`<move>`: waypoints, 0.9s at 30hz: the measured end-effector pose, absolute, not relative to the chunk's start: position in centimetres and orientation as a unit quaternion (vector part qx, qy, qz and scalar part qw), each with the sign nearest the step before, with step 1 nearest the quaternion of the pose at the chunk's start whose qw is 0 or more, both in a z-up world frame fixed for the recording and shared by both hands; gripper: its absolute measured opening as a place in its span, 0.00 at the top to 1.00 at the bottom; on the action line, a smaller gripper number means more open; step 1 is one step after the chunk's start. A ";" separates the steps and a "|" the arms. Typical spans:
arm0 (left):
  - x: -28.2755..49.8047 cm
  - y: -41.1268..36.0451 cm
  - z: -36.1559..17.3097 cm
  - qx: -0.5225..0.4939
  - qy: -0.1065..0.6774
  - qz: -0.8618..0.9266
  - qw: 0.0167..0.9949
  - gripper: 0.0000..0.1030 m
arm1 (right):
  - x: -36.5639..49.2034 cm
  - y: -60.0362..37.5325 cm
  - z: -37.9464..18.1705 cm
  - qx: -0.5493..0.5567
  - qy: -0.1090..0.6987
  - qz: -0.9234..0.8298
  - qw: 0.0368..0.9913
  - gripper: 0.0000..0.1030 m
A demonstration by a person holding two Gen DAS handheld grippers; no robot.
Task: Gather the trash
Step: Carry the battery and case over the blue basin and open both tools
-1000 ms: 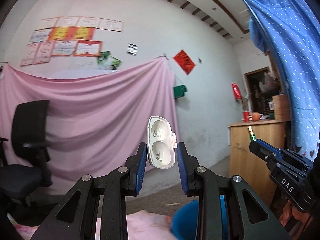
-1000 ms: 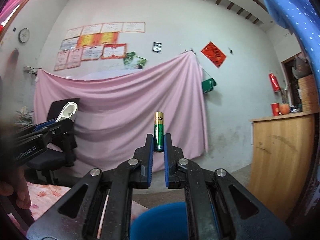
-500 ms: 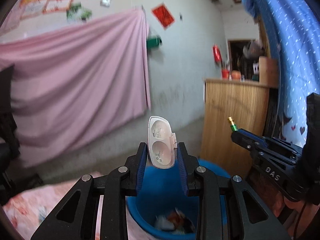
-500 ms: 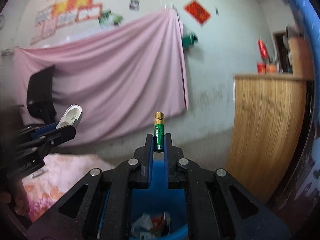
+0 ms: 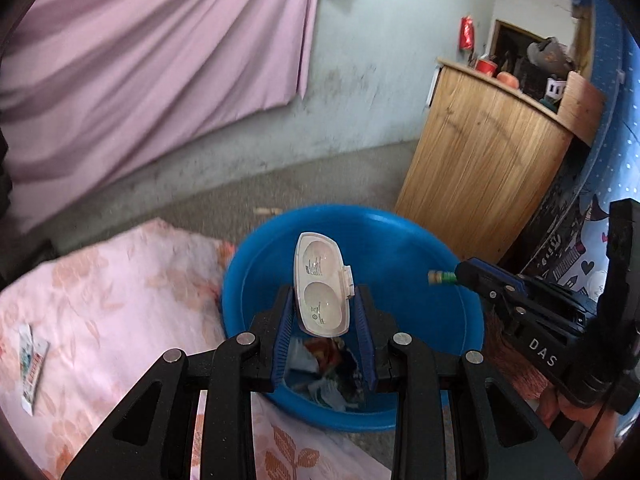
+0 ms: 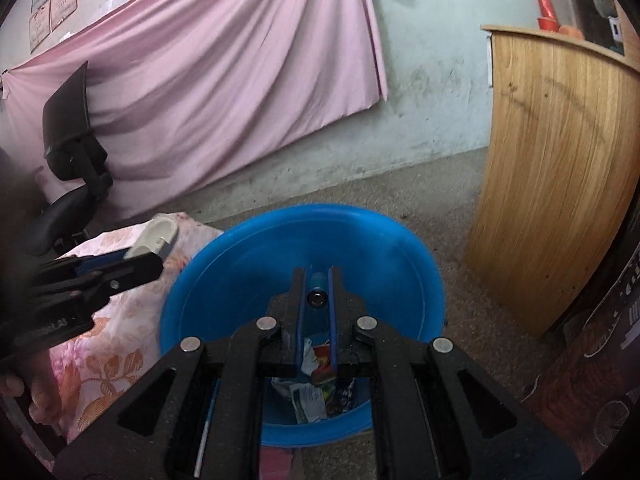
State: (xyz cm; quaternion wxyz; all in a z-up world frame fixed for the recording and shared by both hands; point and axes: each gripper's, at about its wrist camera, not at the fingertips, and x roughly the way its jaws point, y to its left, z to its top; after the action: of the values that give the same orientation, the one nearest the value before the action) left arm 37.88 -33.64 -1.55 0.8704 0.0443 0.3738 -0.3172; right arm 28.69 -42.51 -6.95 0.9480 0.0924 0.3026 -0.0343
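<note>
As both pairs of tongs tip down over the blue basin (image 5: 404,240) that serves as the trash bin, the left tongs (image 5: 323,312) are clamped on a white plastic clamshell case (image 5: 320,288), held upright above the wrappers (image 5: 320,364) already lying in the bottom. The right tongs (image 6: 317,292) pinch a green battery (image 6: 317,298), pointed lengthwise toward the basin, so either item would likely land inside once released. A small packet (image 5: 34,360) lies on the floral bedcover (image 5: 120,288) beside the basin, apparently yet to be collected.

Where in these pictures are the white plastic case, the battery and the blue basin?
white plastic case (image 5: 323,285): left wrist view, middle of its lid.
battery (image 5: 441,277): left wrist view, its green body.
blue basin (image 6: 240,276): right wrist view, bare inner wall.
</note>
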 end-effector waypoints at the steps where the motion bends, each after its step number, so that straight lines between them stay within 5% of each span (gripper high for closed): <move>1: 38.1 -33.7 -1.7 0.043 0.381 -0.315 0.868 0.75 | 28.9 -42.6 -7.1 0.092 0.307 -0.033 0.947 0.65; 12: 38.7 -31.8 -2.8 0.022 0.430 -0.298 0.852 0.75 | 29.4 -42.6 -7.1 0.096 0.320 -0.023 0.942 0.63; 16: 38.6 -30.9 -2.7 0.011 0.429 -0.294 0.854 0.67 | 29.5 -42.7 -6.8 0.099 0.319 -0.022 0.942 0.57; 22: 37.9 -28.7 -1.5 -0.003 0.403 -0.280 0.871 0.58 | 29.2 -42.3 -6.3 0.105 0.304 -0.027 0.946 0.20; 24: 37.5 -27.8 -1.1 -0.011 0.389 -0.275 0.879 0.42 | 28.9 -42.1 -5.8 0.109 0.293 -0.029 0.950 0.10; 27: 37.0 -26.4 -0.2 -0.020 0.365 -0.263 0.893 0.33 | 28.5 -41.8 -5.2 0.113 0.277 -0.030 0.954 0.00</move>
State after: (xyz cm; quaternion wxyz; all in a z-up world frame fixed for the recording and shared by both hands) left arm 37.04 -26.35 -0.22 0.8928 -0.0196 0.3654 -0.2628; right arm 28.48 -41.84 -5.17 0.9538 0.1135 0.2766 -0.0298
